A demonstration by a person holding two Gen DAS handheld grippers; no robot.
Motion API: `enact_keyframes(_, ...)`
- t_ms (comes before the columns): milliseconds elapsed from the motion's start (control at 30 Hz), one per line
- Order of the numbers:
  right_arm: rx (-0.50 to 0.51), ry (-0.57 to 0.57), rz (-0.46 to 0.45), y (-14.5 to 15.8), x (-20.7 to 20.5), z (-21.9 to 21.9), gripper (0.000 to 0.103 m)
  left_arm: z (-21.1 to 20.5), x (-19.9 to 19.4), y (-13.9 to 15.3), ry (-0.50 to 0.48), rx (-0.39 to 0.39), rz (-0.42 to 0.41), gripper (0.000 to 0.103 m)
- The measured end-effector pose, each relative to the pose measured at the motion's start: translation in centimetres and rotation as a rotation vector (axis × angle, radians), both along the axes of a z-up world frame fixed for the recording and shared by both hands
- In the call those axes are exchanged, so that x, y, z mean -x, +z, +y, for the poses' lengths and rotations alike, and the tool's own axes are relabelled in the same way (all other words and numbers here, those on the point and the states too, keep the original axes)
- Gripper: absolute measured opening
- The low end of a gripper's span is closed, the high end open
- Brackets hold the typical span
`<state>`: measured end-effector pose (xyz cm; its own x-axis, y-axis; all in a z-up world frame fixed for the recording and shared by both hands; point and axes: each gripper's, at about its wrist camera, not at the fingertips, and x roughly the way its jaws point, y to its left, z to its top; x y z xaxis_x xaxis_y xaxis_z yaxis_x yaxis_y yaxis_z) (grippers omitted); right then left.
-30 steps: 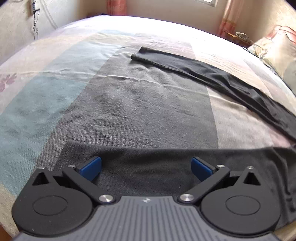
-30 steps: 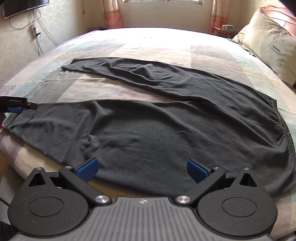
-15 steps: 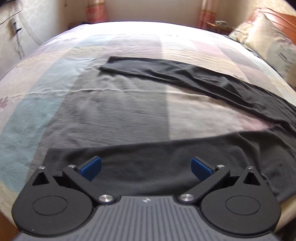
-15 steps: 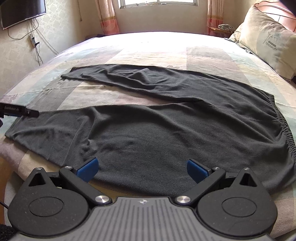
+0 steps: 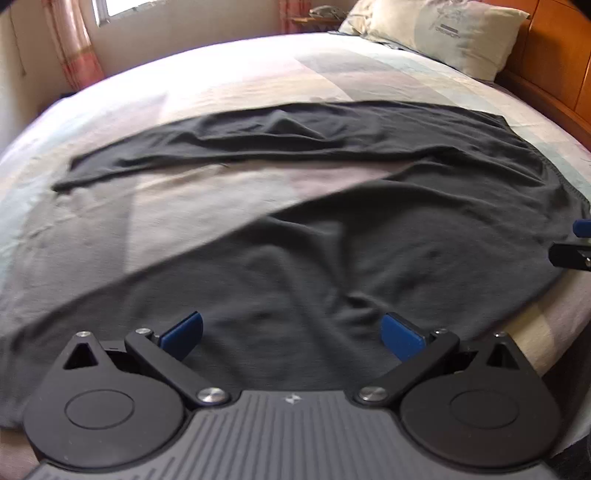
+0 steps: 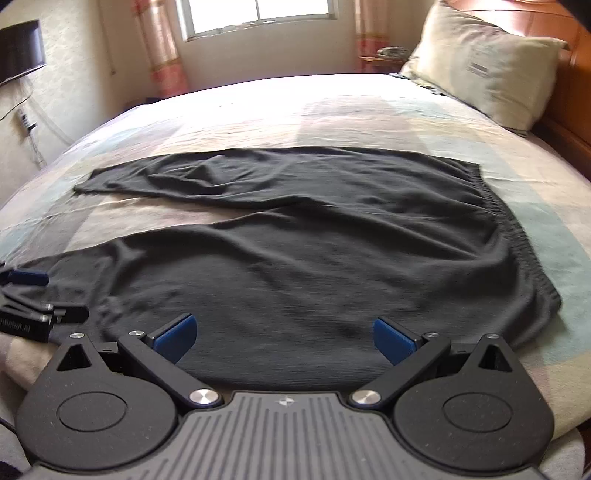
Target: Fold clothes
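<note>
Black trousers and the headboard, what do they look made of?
Black trousers: soft matte knit, probably fleece or jersey; they drape in loose wrinkles with no sheen, and the waistband is gathered. Orange-brown headboard: looks like varnished wood, glossy with panel seams, though it could be veneer.

bed: pastel patchwork cover, wooden headboard at the right
trousers: black, spread flat, legs splayed left, waistband right, near edge maybe hanging off a bit
pillow: beige, by the headboard

A home bedroom is shown: a made bed, a pillow far right, a curtained window.
</note>
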<state>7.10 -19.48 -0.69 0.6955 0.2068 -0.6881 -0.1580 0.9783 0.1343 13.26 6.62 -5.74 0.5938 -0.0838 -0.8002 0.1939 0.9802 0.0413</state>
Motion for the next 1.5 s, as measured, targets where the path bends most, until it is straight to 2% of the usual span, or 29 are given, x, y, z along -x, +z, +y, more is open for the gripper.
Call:
enact_keyframes(133, -0.016, -0.061, 0.004, -0.6, -0.8, -2.9, 0.103, -1.3, -0.9, -2.1, 0.021, 0.034, 0.069, 0.102)
enact_keyframes(267, 0.021, -0.051, -0.051, -0.8, -2.4, -4.6, 0.103, -1.2, -0.8, -2.4, 0.034, 0.049, 0.056, 0.102)
enact_keyframes(400, -0.005, -0.032, -0.074, -2.1, -4.5, -6.4, 0.103, -1.3, -0.9, -2.3, 0.046, 0.045, 0.064, 0.102)
enact_keyframes(533, 0.015, -0.093, -0.004, -4.6, -5.9, -8.7, 0.103, -1.5, -1.3, -2.2, 0.065, 0.04, 0.076, 0.102)
enact_keyframes(633, 0.07, -0.109, -0.031, -5.2, -4.6, -10.5, 0.103, -2.1, -1.8, -2.1, 0.063, 0.042, 0.088, 0.102)
enact_keyframes(733, 0.059, -0.092, -0.05, -5.1, -3.5, -11.8, 0.103, -2.6, -2.3, -2.0, 0.062, 0.043, 0.1, 0.102)
enact_keyframes(833, 0.063, -0.094, -0.067, -4.1, -3.4, -11.7, 0.103, -3.2, -2.8, -2.0, 0.06, 0.045, 0.111, 0.102)
enact_keyframes(933, 0.01, -0.064, -0.138, -2.9, -3.9, -11.2, 0.103, -3.7, -3.4, -1.9, 0.059, 0.046, 0.123, 0.102)
enact_keyframes(1000, -0.018, -0.039, -0.141, -2.6, -5.0, -10.7, 0.103, -3.9, -3.3, -2.0, 0.059, 0.044, 0.103, 0.102)
enact_keyframes(1100, -0.008, -0.006, -0.103, -3.6, -7.0, -9.8, 0.103, -3.6, -3.3, -1.9, 0.056, 0.062, 0.104, 0.102)
enact_keyframes(1200, 0.077, -0.064, -0.067, -5.6, -8.7, -10.4, 0.103, -3.3, -3.1, -1.9, 0.051, 0.07, 0.101, 0.102)
enact_keyframes(1300, 0.003, -0.098, -0.067, -5.2, -9.7, -12.5, 0.103, -3.3, -3.0, -1.9, 0.042, 0.058, 0.094, 0.102)
enact_keyframes(1367, -0.009, -0.139, -0.03, -4.2, -10.2, -12.6, 0.103, -3.5, -3.1, -1.8, 0.041, 0.055, 0.094, 0.102)
enact_keyframes(1433, -0.041, -0.141, -0.046, -3.3, -9.9, -12.0, 0.103, -3.6, -3.3, -1.6, 0.043, 0.052, 0.094, 0.102)
enact_keyframes(1500, -0.074, -0.092, -0.037, -3.2, -9.6, -11.0, 0.103, -3.7, -3.5, -1.4, 0.044, 0.049, 0.095, 0.102)
